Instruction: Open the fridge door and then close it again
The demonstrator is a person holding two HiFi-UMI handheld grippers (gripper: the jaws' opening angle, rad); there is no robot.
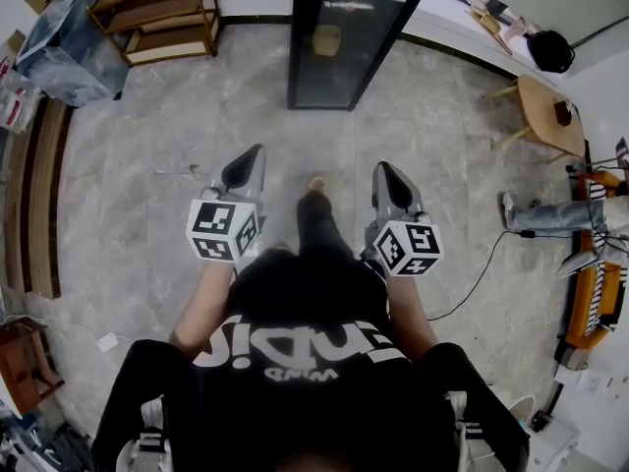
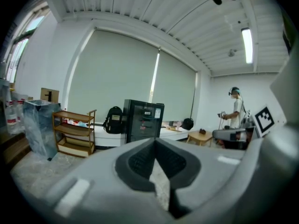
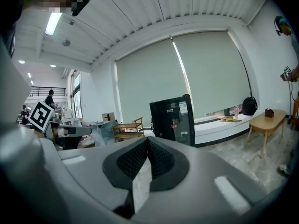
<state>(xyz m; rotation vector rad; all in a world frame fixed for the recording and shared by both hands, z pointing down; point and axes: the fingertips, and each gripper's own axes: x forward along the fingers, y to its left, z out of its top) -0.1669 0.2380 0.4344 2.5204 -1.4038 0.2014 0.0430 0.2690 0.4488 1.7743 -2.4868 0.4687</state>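
Head view has the left tongs (image 1: 251, 160) and the right tongs (image 1: 386, 175) held side by side in front of the person, both pointing toward the black fridge (image 1: 349, 37). The fridge stands well ahead of them across the pale stone floor (image 1: 197, 116), its dark door shut. Both tongs are pressed together at the tips, with nothing between them. A wooden shelf (image 1: 162, 13) stands ahead and left of the left tongs, near the fridge.
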